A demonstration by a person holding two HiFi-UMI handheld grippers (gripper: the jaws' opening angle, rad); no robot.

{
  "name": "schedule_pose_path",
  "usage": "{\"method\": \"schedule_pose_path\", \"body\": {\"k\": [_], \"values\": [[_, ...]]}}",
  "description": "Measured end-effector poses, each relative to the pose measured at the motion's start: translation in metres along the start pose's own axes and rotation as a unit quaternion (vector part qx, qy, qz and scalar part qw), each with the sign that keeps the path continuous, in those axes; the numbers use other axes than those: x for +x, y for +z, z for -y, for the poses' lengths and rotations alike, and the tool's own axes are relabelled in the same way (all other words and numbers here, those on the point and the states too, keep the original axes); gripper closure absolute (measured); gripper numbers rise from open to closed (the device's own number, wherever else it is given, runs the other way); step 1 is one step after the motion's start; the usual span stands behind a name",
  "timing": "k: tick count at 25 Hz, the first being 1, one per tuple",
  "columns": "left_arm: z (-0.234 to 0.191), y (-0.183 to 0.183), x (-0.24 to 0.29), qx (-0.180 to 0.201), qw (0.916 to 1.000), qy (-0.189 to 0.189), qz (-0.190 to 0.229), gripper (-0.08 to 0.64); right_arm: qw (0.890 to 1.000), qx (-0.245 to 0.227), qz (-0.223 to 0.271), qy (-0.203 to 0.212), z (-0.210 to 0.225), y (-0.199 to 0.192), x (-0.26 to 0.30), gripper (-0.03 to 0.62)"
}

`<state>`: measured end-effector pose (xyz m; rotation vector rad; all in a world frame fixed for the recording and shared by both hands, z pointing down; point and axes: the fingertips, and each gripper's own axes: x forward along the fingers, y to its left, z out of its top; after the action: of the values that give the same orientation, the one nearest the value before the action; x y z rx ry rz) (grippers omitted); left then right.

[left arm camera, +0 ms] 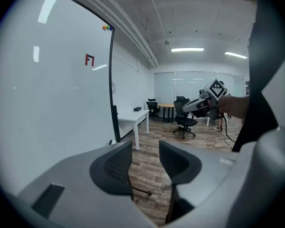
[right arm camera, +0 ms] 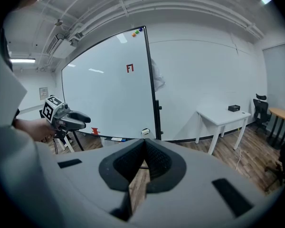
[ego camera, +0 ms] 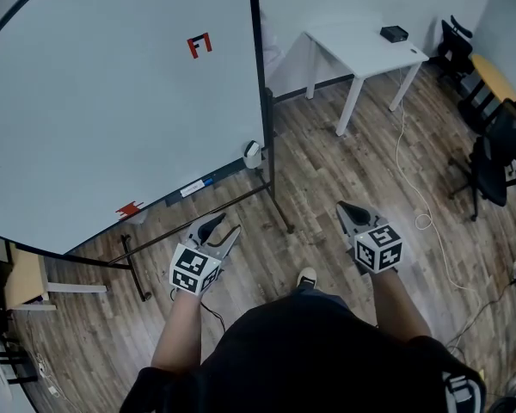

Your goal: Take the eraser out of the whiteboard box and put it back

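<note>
Presently left tool [ego camera: 226, 225] gapes empty, right tool [ego camera: 343, 206] sits pinched closed, before one whiteboard [ego camera: 112, 101].

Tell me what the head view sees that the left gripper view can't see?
Only the head view shows the person's shoe and the red thing low on the whiteboard. Only the left gripper view shows the ceiling lights, the coloured dots at the board's top corner, and the left gripper with its jaws apart and nothing between them. Both show the whiteboard, its red mark, the white table and the right gripper.
</note>
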<state>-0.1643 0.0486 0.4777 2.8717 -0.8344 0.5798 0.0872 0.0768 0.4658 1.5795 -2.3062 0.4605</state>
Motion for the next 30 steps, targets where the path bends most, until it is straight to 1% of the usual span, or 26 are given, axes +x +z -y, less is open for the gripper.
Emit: {"method": "schedule_pose_path", "body": {"k": [6,13,20,26,30], "values": [[-0.007,0.007,0.019,0.000,1.0000,0.000,-0.004,0.373,1.000,0.005,-0.005,0.002,0.016,0.000,0.014,0.597],[-0.013,0.009,0.034,-0.005,0.9999,0.005,-0.014,0.373,1.000,0.007,-0.007,0.021,0.024,0.006,0.027,0.597],[-0.013,0.015,0.055,-0.009,0.9997,0.010,-0.019,0.373,0.999,0.009,-0.009,0.034,0.046,0.010,0.037,0.597],[-0.015,0.029,0.073,-0.009,0.9994,0.023,-0.024,0.373,0.999,0.006,-0.010,0.053,0.067,0.017,0.045,0.597],[-0.016,0.039,0.085,-0.014,0.9988,0.040,-0.024,0.373,0.998,0.007,-0.013,0.068,0.082,0.019,0.050,0.597]]}}
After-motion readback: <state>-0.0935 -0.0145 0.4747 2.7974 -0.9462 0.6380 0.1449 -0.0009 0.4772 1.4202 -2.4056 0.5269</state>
